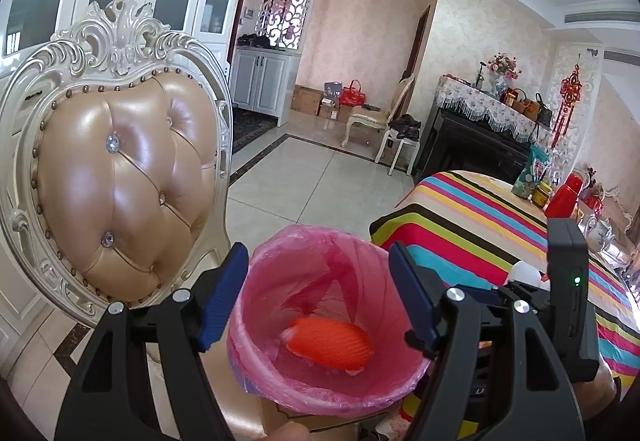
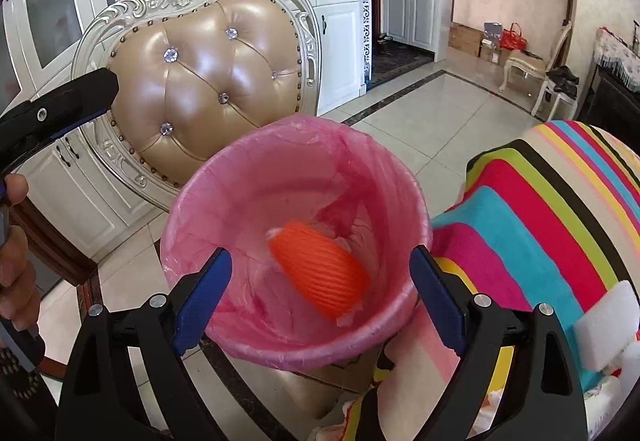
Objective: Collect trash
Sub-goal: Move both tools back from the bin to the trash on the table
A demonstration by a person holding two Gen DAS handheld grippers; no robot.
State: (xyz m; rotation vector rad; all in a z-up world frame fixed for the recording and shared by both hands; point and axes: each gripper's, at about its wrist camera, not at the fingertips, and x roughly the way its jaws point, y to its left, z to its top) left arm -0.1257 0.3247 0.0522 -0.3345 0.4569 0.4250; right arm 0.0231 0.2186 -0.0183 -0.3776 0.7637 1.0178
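Note:
A bin lined with a pink bag (image 1: 256, 305) (image 2: 200, 201) stands beside the table. An orange ribbed piece of trash (image 1: 330, 341) (image 2: 320, 273) lies inside it, blurred in the right wrist view. My left gripper (image 1: 318, 297) is open and empty above the bin's mouth. My right gripper (image 2: 320, 301) is open and empty over the bin's near rim. White foam pieces (image 2: 604, 329) lie on the striped tablecloth (image 2: 540, 225) at the right.
A cream tufted chair (image 1: 120, 177) (image 2: 208, 81) stands just behind the bin. The striped table (image 1: 480, 225) carries a red flask (image 1: 564, 195) and jars at its far end. White cabinets line the wall on the left. Tiled floor (image 1: 320, 169) stretches beyond.

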